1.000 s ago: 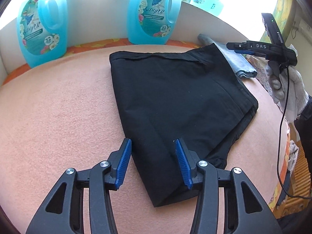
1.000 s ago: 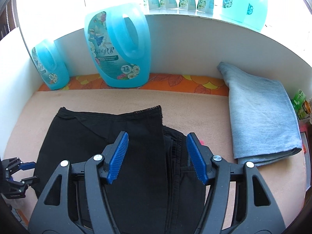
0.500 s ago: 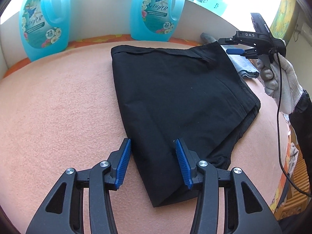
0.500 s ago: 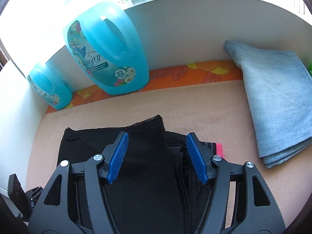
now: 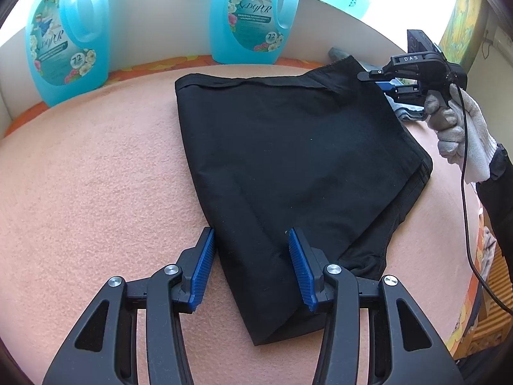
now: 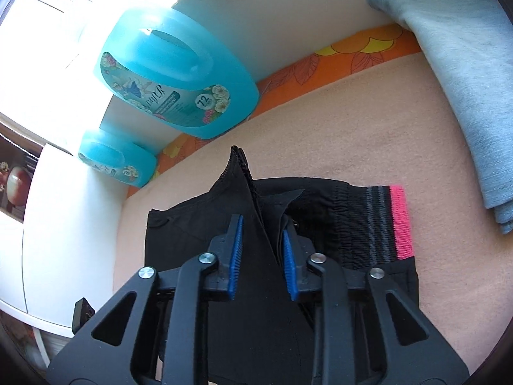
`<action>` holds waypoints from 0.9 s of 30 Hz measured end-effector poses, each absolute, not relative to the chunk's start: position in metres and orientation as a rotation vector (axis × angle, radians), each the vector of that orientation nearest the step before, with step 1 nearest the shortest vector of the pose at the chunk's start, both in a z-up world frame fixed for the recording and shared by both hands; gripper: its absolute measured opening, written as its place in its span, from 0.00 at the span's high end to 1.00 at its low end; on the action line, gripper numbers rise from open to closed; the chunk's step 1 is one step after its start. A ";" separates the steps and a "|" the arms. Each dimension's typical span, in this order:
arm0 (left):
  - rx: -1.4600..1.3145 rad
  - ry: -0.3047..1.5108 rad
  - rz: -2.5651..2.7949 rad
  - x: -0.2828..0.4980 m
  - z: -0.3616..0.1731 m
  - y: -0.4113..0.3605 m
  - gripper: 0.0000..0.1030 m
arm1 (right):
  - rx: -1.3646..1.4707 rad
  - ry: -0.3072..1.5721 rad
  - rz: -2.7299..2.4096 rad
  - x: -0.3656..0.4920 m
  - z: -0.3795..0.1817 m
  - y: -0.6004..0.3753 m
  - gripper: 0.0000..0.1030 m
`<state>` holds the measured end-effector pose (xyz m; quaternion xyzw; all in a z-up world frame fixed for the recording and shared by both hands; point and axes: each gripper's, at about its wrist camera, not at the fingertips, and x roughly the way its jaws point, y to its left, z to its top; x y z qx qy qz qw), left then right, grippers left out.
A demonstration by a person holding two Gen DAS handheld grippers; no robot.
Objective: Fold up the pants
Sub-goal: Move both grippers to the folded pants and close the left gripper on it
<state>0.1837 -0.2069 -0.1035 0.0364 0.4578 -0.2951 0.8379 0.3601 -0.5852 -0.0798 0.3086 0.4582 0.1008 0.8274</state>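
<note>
Black pants (image 5: pixel 288 166) lie folded on a peach blanket (image 5: pixel 89 176). My left gripper (image 5: pixel 251 268) is open over the near left edge of the pants, holding nothing. My right gripper (image 6: pixel 261 256) has its jaws partly closed around a lifted corner of the top black layer (image 6: pixel 239 173), which stands up as a peak between the blue pads. It also shows in the left wrist view (image 5: pixel 389 85) at the far right corner of the pants. Under the lifted layer the elastic waistband with a pink stripe (image 6: pixel 400 221) is uncovered.
Two blue detergent jugs (image 5: pixel 253 16) (image 5: pixel 64 54) stand against the white back wall. Folded grey-blue cloth (image 6: pixel 461 73) lies at the right. An orange flowered sheet (image 6: pixel 352 54) edges the blanket at the back. The blanket's right edge drops off beside a wooden rack (image 5: pixel 490 288).
My right gripper has narrowed its jaws around the far right corner of the top layer and lifted it, uncovering the waistband. My left gripper has stayed open in place.
</note>
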 end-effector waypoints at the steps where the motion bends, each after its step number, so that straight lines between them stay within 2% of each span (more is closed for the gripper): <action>1: 0.077 0.968 -0.624 0.183 -0.104 -0.207 0.56 | 0.621 0.942 0.218 0.358 -0.073 -0.582 0.86; 3: 0.081 0.965 -0.625 0.183 -0.104 -0.207 0.56 | 0.519 0.877 0.191 0.352 -0.058 -0.577 0.86; 7: 0.075 0.970 -0.625 0.184 -0.104 -0.206 0.56 | 0.319 0.864 0.041 0.350 -0.045 -0.569 0.86; 13: 0.026 0.975 -0.627 0.186 -0.104 -0.202 0.56 | 0.337 0.894 0.074 0.351 -0.037 -0.565 0.86; 16: 0.032 0.965 -0.625 0.184 -0.104 -0.202 0.56 | 0.284 0.936 0.143 0.351 -0.033 -0.531 0.78; 18: 0.026 0.958 -0.622 0.183 -0.104 -0.202 0.56 | 0.258 0.953 0.198 0.350 -0.032 -0.503 0.58; 23: -0.020 0.954 -0.618 0.183 -0.103 -0.198 0.57 | 0.207 1.011 0.324 0.359 -0.035 -0.434 0.55; 27: -0.055 0.933 -0.625 0.182 -0.099 -0.194 0.62 | 0.165 1.085 0.393 0.372 -0.043 -0.381 0.55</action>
